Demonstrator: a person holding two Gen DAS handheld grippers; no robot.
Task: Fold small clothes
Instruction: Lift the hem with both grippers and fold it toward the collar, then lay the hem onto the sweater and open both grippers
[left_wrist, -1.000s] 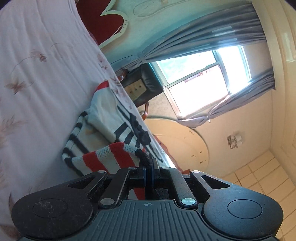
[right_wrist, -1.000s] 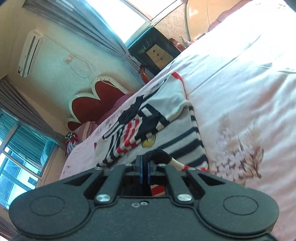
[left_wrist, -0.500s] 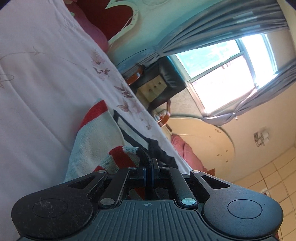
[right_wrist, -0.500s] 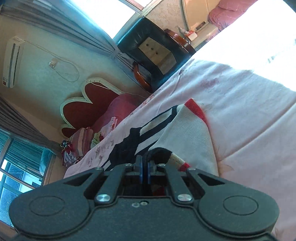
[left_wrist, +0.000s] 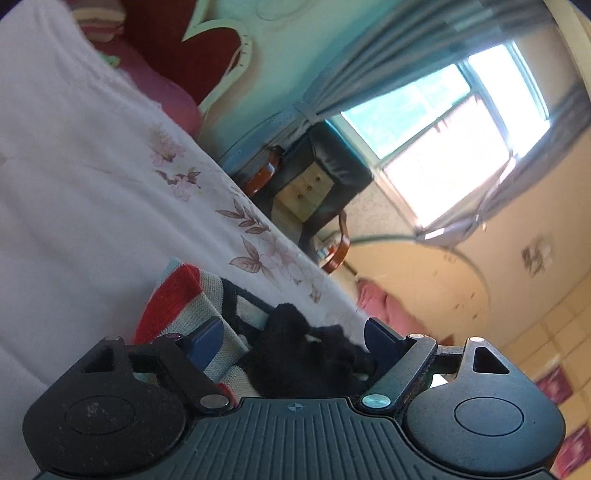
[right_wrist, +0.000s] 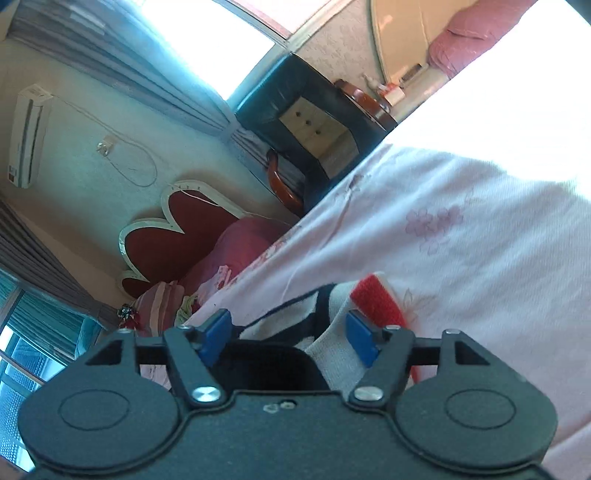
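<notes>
A small knit sweater with white, red and dark stripes (left_wrist: 184, 295) lies on the pale floral bedsheet (left_wrist: 74, 206), low in both views. My left gripper (left_wrist: 291, 336) is open, its jaws spread wide over the sweater's dark part (left_wrist: 299, 354). My right gripper (right_wrist: 288, 336) is also open, its blue pads (right_wrist: 360, 338) apart on either side of the sweater's white and red edge (right_wrist: 373, 295). Neither gripper holds the cloth. Most of the sweater is hidden behind the gripper bodies.
A red heart-shaped headboard (right_wrist: 173, 236) and pink pillows (right_wrist: 243, 240) stand at the bed's far end. A black armchair (left_wrist: 325, 177) and a wooden stand (right_wrist: 365, 99) are beside the bed, under a bright curtained window (left_wrist: 454, 125).
Both grippers were shut on the sweater's edge and carried it across the bed. Now both have opened and let the cloth go, lower and closer to the sheet.
</notes>
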